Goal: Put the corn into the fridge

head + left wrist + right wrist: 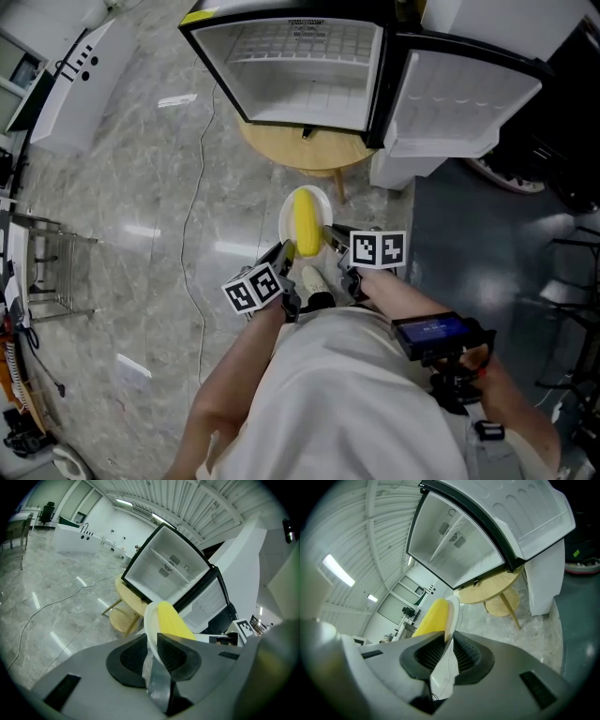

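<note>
- Left gripper point(285, 253) pinches the plate point(287, 217) rim at 7 o'clock, and right gripper point(334, 242) pinches it at 5.
- Corn point(306, 222) lies loose on the plate. The fridge point(300, 66) stands open at 12 o'clock, well apart.
- Carry the plate level with both grips matched, since a tilt would likely roll the corn off.
- Steer clear of the door point(459, 98) at 1 o'clock.

The right gripper point(450, 638) has its black ribbed jaws pinched on the edge of a round white plate point(453, 613). A yellow corn cob point(430, 617) lies on it at 10 o'clock. An open white fridge point(457, 541) fills 12 o'clock, above a round pale wooden table point(492, 587) at 2 o'clock.
</note>
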`<move>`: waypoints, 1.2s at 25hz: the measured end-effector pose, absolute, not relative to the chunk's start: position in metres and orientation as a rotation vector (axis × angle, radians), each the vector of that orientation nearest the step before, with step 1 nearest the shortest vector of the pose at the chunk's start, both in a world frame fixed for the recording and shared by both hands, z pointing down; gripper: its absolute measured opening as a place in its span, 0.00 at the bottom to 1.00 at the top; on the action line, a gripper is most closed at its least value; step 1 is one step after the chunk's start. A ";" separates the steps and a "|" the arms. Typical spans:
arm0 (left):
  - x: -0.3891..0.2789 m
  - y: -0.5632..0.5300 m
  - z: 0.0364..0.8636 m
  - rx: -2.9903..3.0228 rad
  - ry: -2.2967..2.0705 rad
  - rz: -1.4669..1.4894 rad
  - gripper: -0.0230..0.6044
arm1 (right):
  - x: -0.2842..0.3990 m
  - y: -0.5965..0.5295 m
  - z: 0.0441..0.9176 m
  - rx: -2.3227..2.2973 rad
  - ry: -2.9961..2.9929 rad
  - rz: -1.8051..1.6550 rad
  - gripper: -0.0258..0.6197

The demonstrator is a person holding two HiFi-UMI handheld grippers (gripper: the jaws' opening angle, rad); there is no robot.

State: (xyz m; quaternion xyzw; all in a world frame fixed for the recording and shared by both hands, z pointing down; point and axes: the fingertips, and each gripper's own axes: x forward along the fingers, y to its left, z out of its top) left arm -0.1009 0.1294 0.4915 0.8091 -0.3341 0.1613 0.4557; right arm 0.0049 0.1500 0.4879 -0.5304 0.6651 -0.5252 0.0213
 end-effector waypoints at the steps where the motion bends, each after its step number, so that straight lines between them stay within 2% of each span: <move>1: -0.099 0.123 0.492 1.995 -0.821 0.398 0.15 | 0.007 0.144 0.487 -1.648 2.061 -1.626 0.12; 17: -0.091 0.026 0.484 2.028 -0.748 0.419 0.15 | 0.011 0.053 0.483 -1.713 1.978 -1.600 0.12; 30: -0.102 0.001 0.486 2.039 -0.705 0.424 0.15 | -0.001 0.033 0.485 -1.758 1.943 -1.614 0.12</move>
